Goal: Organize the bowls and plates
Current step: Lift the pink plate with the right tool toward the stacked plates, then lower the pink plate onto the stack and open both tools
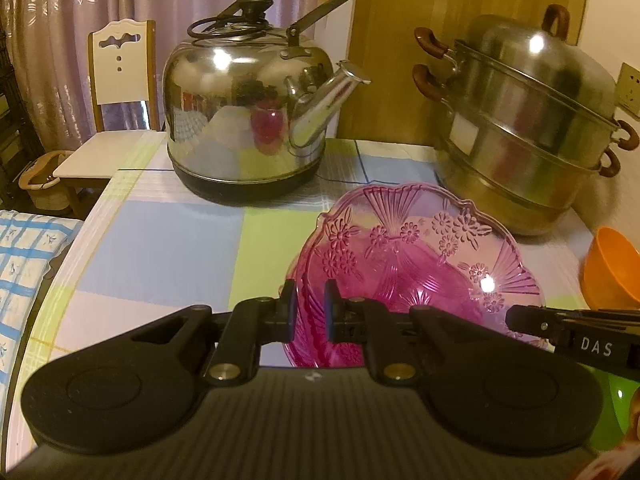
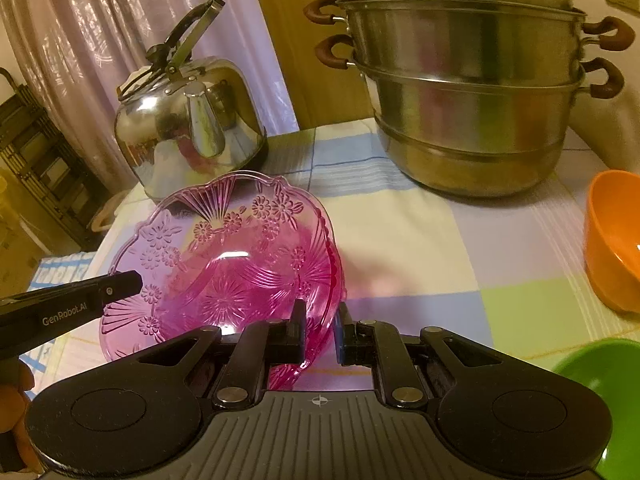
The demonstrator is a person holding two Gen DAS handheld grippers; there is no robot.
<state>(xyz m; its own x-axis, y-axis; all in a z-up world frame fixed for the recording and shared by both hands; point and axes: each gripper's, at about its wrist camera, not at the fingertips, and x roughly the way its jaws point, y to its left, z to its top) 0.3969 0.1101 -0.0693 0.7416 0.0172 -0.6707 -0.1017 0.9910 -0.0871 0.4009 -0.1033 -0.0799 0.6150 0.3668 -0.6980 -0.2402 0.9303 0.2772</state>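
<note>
A pink see-through patterned bowl (image 1: pixel 416 264) is held tilted above the checked tablecloth; it looks like more than one nested together. My left gripper (image 1: pixel 310 312) is shut on its left rim. My right gripper (image 2: pixel 320 328) is shut on its right rim; the bowl also shows in the right wrist view (image 2: pixel 232 264). The right gripper's finger shows in the left wrist view (image 1: pixel 560 328), and the left gripper's finger in the right wrist view (image 2: pixel 80 300). An orange bowl (image 2: pixel 612 240) sits at the right. A green bowl (image 2: pixel 600 372) lies at the lower right.
A steel kettle (image 1: pixel 248 120) stands at the back left of the table (image 1: pixel 160 248). A stacked steel steamer pot (image 2: pixel 472 92) stands at the back right. A white chair (image 1: pixel 116 92) is beyond the table's left edge.
</note>
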